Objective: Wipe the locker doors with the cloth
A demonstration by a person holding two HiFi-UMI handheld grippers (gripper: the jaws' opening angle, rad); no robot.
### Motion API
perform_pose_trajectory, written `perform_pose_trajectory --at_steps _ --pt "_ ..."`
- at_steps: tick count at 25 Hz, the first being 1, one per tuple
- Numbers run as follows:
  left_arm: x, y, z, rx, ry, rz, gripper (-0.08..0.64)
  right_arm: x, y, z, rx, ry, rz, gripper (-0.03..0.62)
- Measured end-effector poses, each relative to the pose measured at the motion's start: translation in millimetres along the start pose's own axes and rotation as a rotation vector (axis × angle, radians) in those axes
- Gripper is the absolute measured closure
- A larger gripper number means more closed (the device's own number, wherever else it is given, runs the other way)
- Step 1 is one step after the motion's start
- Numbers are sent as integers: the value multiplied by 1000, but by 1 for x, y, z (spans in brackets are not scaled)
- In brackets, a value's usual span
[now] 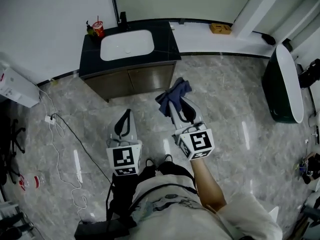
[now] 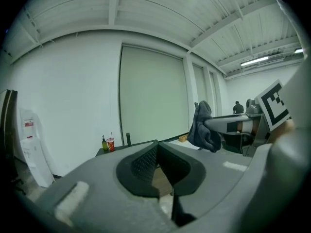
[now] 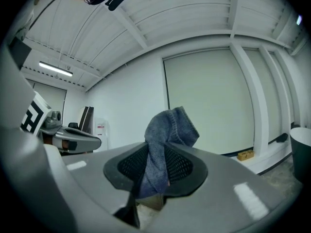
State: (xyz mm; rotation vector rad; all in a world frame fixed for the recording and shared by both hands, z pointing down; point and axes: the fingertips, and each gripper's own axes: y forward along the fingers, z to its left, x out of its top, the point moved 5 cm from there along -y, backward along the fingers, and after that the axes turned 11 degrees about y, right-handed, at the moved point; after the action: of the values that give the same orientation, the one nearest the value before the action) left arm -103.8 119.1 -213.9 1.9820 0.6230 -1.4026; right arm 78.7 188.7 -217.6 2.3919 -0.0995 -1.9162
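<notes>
**Right tool** – centre of the head view, just right of middle. Its jaws are clamped on the cloth. In the right gripper view the fabric is pinched between the two dark ribbed pads, and the rest stands up above the tips. The marker cube is at its rear, and a bare forearm runs down toward the lower right.

**Cloth** – blue-grey and crumpled, bunched at the right tool's tips. It is carried in the air over the floor and sits just below the cabinet front in the frame. In the left gripper view it appears right of centre, hanging off the other tool's end.

**Left tool** – lower centre-left of the head view, beside the right tool and apart from it. The jaws are closed tip to tip with nothing held. Its marker cube is below it.

**Bench** – dark-topped, upper centre, on a brown cabinet. A white basin is set into the top, with a dark tap at its rear edge. A red cup with a straw and a small bottle stand at the upper-left corner.

**Floor** – glossy grey marbled tile. A white cable trails across it at left.

**Ledge** – white, upper right, carrying a small yellow-brown box.

**Tub** – dark-sided with a white rim, at the right edge.
</notes>
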Motion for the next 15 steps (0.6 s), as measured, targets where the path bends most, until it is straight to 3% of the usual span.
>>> perform_pose_trajectory --at_steps 6,15 --pt "18 -15 -8 46 26 -38 558 13 -18 0 -1 -13 -38 491" --pt "39 -12 -28 52 31 -74 558 22 -36 -14 -1 -41 -43 502"
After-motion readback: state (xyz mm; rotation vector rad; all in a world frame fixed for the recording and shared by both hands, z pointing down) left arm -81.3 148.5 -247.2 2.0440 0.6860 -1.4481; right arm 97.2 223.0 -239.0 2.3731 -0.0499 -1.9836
